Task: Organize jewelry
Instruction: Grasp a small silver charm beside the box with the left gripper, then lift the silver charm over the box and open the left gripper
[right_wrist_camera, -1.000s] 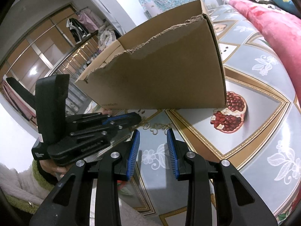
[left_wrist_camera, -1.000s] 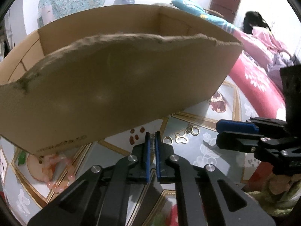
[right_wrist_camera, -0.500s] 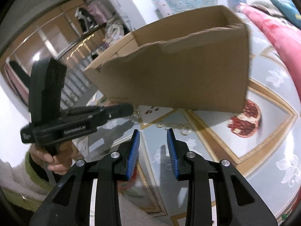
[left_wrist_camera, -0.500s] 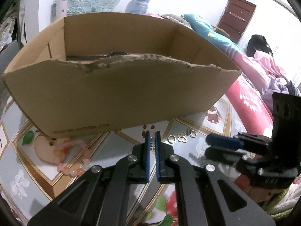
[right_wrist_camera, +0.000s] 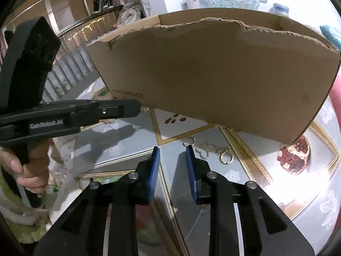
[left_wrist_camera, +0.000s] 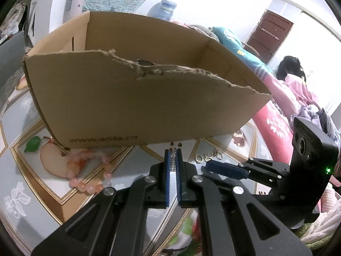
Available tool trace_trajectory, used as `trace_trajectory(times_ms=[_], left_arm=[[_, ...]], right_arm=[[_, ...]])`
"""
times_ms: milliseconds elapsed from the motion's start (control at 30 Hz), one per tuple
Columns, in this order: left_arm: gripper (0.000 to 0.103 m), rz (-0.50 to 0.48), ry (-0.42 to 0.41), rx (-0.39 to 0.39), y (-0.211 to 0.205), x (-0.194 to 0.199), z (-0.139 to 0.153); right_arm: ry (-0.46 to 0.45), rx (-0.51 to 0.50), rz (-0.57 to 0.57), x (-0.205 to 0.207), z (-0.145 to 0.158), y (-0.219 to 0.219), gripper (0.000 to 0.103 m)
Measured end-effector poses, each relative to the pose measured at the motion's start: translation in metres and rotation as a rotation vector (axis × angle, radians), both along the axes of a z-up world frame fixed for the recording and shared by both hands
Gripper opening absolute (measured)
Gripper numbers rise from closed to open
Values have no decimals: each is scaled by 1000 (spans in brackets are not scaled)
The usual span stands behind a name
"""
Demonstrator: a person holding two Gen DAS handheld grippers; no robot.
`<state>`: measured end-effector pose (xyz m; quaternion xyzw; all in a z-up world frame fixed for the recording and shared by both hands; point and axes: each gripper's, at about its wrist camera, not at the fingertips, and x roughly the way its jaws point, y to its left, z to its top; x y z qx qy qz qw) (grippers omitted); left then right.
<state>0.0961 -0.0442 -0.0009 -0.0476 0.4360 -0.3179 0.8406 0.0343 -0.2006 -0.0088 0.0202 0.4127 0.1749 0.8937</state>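
Two readable prints — one on the box, one on a gripper.
The cardboard box [left_wrist_camera: 138, 106] carries "www.anta.cn" in dark letters low on its near wall, left of the middle; in the right wrist view the same print is too dim to read. The left gripper [right_wrist_camera: 136, 107] bears "GenRobot.AI" in pale letters on the side of its black body — seen in the right wrist view.

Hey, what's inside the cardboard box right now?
Over the torn front edge of the cardboard box, only bare inner walls and a small dark shape show. I cannot tell what it is. The front wall hides the box floor.
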Motion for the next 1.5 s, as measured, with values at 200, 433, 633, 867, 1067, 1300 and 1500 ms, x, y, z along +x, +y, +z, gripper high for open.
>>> trace_trajectory(times_ms=[200, 433, 633, 867, 1067, 1300, 1500], left_arm=[[4, -3, -7, -17, 3, 1, 1], [4, -2, -5, -33, 7, 2, 1], [4, 1, 0, -37, 10, 4, 1], [4, -1, 1, -32, 9, 6, 1], [4, -1, 2, -32, 10, 6, 1], [4, -1, -2, -33, 9, 5, 3], [4, -5, -11, -65, 13, 1, 10]], right_arm=[[-25, -62, -26, 5, 1, 2, 23], [-41, -106, -40, 7, 2, 6, 23], [-60, -162, -34, 10, 3, 12, 20], [-63, -174, -31, 13, 1, 17, 11], [-62, -163, -30, 17, -1, 23, 10], [-57, -143, -34, 16, 0, 18, 8], [-73, -127, -37, 13, 5, 16, 8]])
